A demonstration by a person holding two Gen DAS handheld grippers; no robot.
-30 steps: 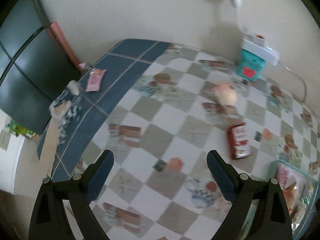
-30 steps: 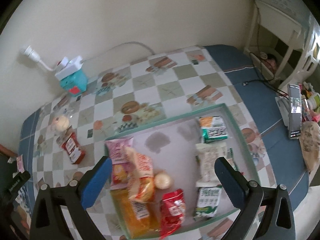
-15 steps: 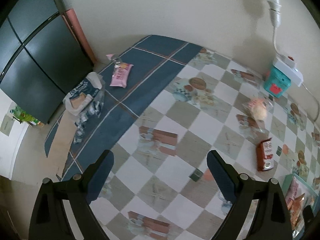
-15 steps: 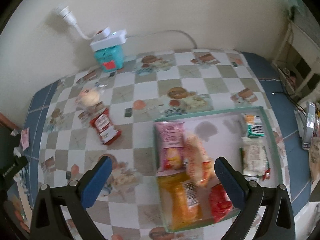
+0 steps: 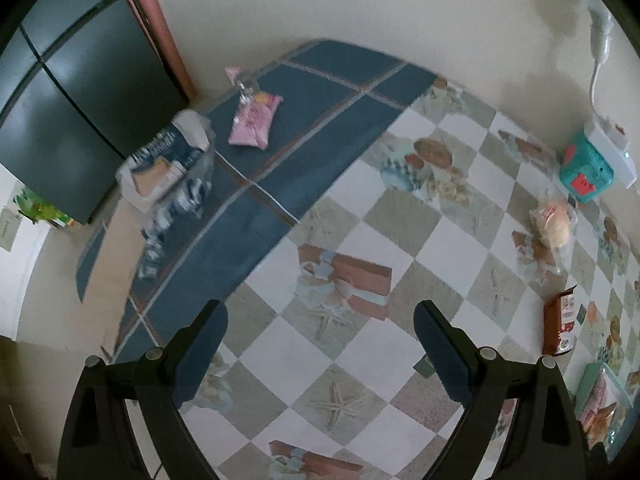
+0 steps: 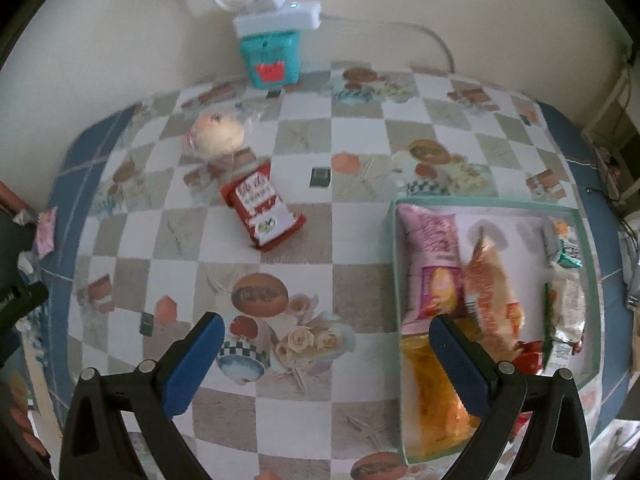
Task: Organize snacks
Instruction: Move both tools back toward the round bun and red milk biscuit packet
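**Checked oilcloth, two empty grippers, snacks half gathered**

Checked tablecloth (image 6: 360, 240) fills both of my views. My left gripper (image 5: 320, 344) hangs over the table with its jaws spread wide and nothing between them; my right gripper (image 6: 326, 354) is the same — wide apart, empty.

Through the right wrist camera I see the teal tray (image 6: 592, 280) at the right, holding a pink packet (image 6: 430, 248), an orange bag (image 6: 494, 292), a yellow bag (image 6: 432, 400) and more packets I cannot read along its far side. Outside the tray lie a red snack packet (image 6: 262, 210) and, just beyond it, a wrapped bun (image 6: 218, 134). A teal box (image 6: 272, 56) stands against the wall with a white power strip (image 6: 278, 20) on top.

Through the left wrist camera, a pink snack packet (image 5: 256, 120) lies on the blue border, near a blue-and-white bag (image 5: 168, 164) — both well apart from the tray.
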